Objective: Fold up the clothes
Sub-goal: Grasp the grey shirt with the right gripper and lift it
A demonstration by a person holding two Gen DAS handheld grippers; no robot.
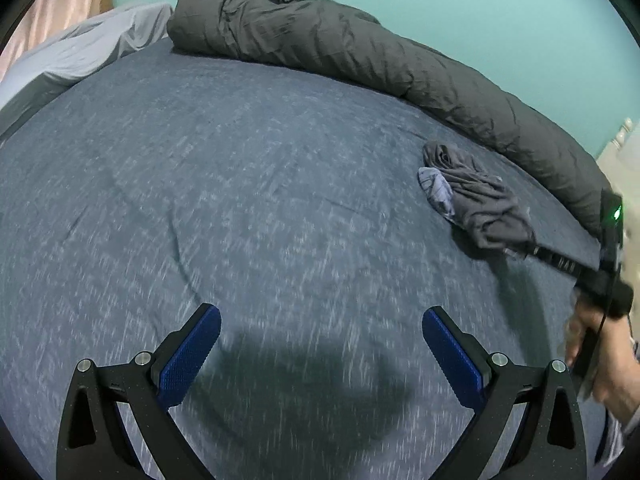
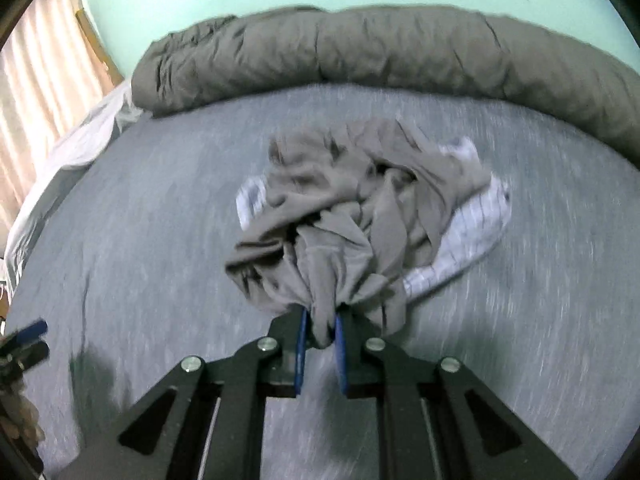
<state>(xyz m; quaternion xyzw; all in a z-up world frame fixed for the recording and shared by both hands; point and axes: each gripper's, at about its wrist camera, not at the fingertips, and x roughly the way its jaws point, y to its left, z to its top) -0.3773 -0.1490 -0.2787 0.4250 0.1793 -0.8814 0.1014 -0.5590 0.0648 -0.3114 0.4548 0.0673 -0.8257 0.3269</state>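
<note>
**K:** Bed point(image 1: 240, 200) first: blue-grey heathered sheet, mostly bare, used as the folding area. Dark grey duvet point(image 1: 360, 52) is rolled along the far edge by the wall, presumably pushed there to free space. Pale pillow point(image 1: 92, 44) is seen at the far-left corner.

**R:** And the clothes?

**K:** Grey garment point(image 2: 352, 208) is crumpled in a heap on the right half of the bed, just in front of the duvet. White striped garment point(image 2: 468, 232) lies under it, showing at both sides. Neither is folded.

**R:** Orientation?

**K:** No clean long axis; it's bunched. The gathered folds converge toward the right hand-held gripper point(image 2: 322, 332), so the heap is stretched roughly from the duvet side toward the near edge. Collar and hem can't be told apart.

**R:** Gripper states?

**K:** Right hand-held gripper is pinching a gathered wad of the grey garment at its near edge, fingers nearly together with cloth between them. Grip at the edge looks meant for pulling the piece off the striped one and spreading it. Left hand-held gripper point(image 1: 320, 340) is spread wide, nothing between its fingers, held low over bare sheet, well apart from the heap; likely kept free for a second corner.

**R:** Risk?

**K:** Striped piece could be dragged along. Frames are blurred, so finer detail can't be read.
</note>
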